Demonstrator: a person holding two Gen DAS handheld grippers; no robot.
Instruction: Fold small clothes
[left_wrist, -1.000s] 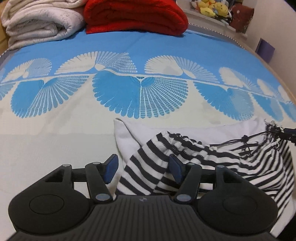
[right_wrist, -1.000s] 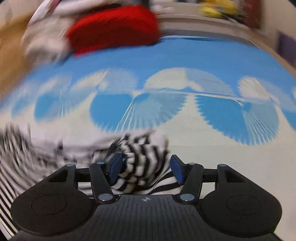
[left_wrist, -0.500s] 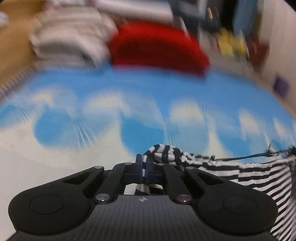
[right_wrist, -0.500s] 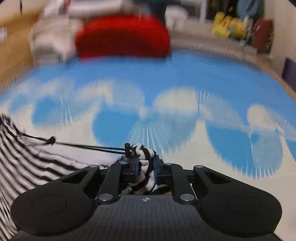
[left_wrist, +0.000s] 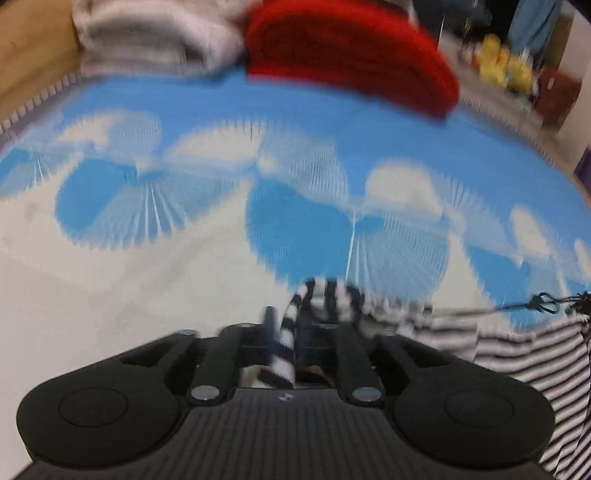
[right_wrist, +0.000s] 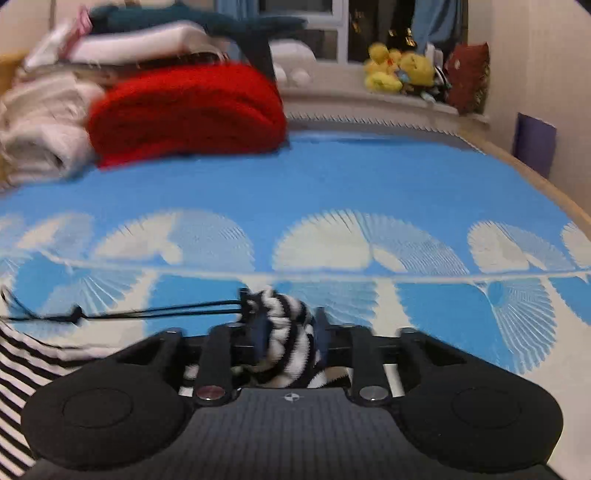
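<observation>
My left gripper (left_wrist: 286, 341) is clamped on a bunched corner of the black-and-white striped garment (left_wrist: 517, 354), and my right gripper (right_wrist: 286, 330) pinches the opposite corner. The garment hangs stretched between them above the blue-and-white patterned bedspread (right_wrist: 332, 192), its black drawstring (right_wrist: 155, 313) pulled taut. A folded red blanket (right_wrist: 184, 110) lies beyond; the left view is blurred.
</observation>
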